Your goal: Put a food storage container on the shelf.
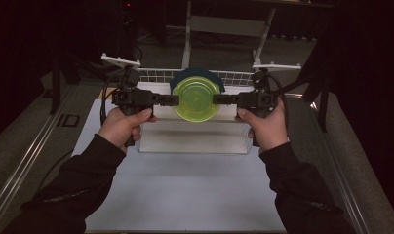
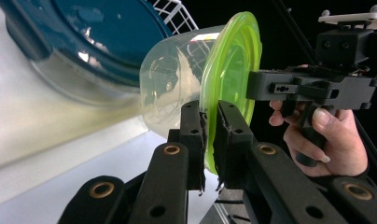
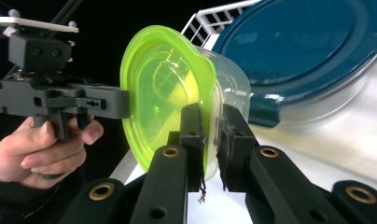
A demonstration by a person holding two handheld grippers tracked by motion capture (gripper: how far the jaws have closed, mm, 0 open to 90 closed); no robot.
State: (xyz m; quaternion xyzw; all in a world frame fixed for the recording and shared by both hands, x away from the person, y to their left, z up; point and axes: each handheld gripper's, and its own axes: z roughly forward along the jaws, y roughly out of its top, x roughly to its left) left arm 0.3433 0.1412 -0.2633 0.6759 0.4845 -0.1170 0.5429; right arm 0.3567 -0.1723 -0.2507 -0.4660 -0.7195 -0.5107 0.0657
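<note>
A clear round container with a lime green lid (image 1: 196, 97) is held up on its side between both grippers, with the lid facing the person. My left gripper (image 1: 173, 100) is shut on the lid's left rim. In the left gripper view the pads pinch the green rim (image 2: 209, 140), and the clear bowl (image 2: 170, 81) bulges away behind it. My right gripper (image 1: 218, 99) is shut on the opposite rim, and in the right gripper view its jaws clamp the lid edge (image 3: 213, 135). Each gripper view also shows the other gripper (image 2: 256, 91) (image 3: 123, 102) gripping the far rim.
A second clear container with a dark blue lid (image 1: 197, 73) (image 2: 98, 32) (image 3: 308, 46) leans just behind, against a white wire rack (image 1: 156, 75). Under the held container a clear plastic bin (image 1: 195, 141) stands on the white table (image 1: 185, 195). Dark floor and table legs lie beyond.
</note>
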